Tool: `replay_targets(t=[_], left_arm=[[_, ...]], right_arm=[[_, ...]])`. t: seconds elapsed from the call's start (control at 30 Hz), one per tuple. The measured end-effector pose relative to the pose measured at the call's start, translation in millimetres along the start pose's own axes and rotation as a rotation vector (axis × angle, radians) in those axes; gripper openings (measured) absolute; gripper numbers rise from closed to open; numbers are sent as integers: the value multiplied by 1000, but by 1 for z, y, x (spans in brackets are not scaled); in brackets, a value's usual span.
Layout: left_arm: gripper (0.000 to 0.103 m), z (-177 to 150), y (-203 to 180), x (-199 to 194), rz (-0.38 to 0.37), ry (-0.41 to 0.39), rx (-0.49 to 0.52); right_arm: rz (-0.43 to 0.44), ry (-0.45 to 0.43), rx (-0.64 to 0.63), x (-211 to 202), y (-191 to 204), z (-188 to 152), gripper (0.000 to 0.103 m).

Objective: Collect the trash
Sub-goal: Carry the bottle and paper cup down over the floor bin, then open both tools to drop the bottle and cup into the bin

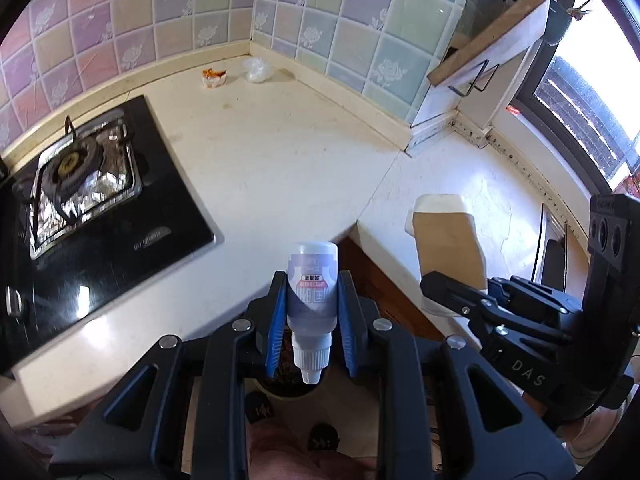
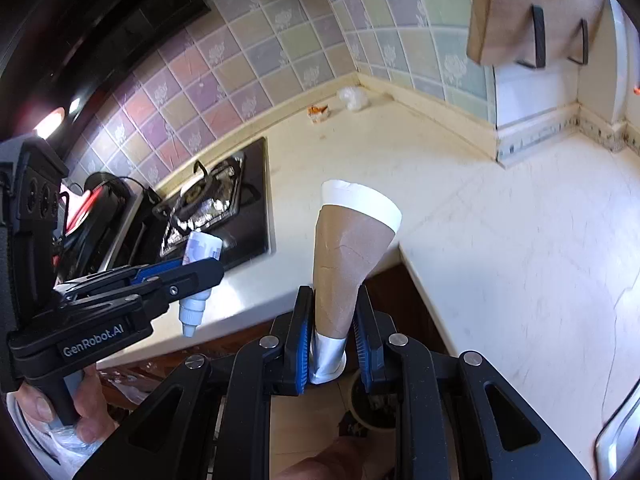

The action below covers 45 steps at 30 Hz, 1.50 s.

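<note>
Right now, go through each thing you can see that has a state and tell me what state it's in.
Left gripper: jaws shut on the small bottle.
Small bottle: capped, held with its nozzle toward the camera.
Right gripper: jaws shut on the paper cup.
Paper cup: squashed flat, held by its base.
Gas burner: unlit, foil around it.
Orange wrapper: crumpled, lying in the counter's corner.
Clear plastic bag: crumpled, beside the wrapper.

Home kitchen. Evidence: black glass gas hob w/ foil-lined burner (image 1: 86, 184), cream stone L-shaped countertop (image 1: 280, 152), pastel floral wall tiles (image 1: 160, 12), wooden chopping board on wire rack (image 1: 486, 36).
</note>
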<state>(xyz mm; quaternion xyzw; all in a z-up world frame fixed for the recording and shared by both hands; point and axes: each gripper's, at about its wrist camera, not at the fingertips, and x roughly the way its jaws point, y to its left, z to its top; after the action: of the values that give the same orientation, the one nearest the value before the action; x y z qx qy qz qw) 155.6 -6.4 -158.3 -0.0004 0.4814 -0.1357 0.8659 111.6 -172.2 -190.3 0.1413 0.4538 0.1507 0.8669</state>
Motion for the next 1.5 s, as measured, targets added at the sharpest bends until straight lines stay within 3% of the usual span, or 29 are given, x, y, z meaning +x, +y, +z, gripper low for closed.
replay_targets(t=[0.23,0.4,0.53,0.77,1.03,1.07,1.17,1.2,1.5], left_arm=[[21,-49,2,35,24,21,-12],[21,-93,8,89,50,68,17],[21,-139,15,145,20,135,21],[21,-200,34,243,-23,211,-15],[22,-237,64,325,-45,250,-50],[27,-242,69,334,-46,267,-60],[59,-252,78,350,-25,286,-69],[63,-255,80,354,-21,286,-71],[63,-264,82,353,7,292,-70]], right_arm=[[-64,75,-12,34,-12,-71,19],[-129,120,-41,78,-23,-120,19],[-173,169,-71,125,-40,-168,19],[-205,307,-21,219,-98,-254,19],[-185,370,46,300,-159,-310,24],[-188,376,58,309,-166,-315,26],[-197,387,82,326,-180,-323,38],[-198,389,87,330,-183,-326,38],[-230,421,88,330,-182,-330,38]])
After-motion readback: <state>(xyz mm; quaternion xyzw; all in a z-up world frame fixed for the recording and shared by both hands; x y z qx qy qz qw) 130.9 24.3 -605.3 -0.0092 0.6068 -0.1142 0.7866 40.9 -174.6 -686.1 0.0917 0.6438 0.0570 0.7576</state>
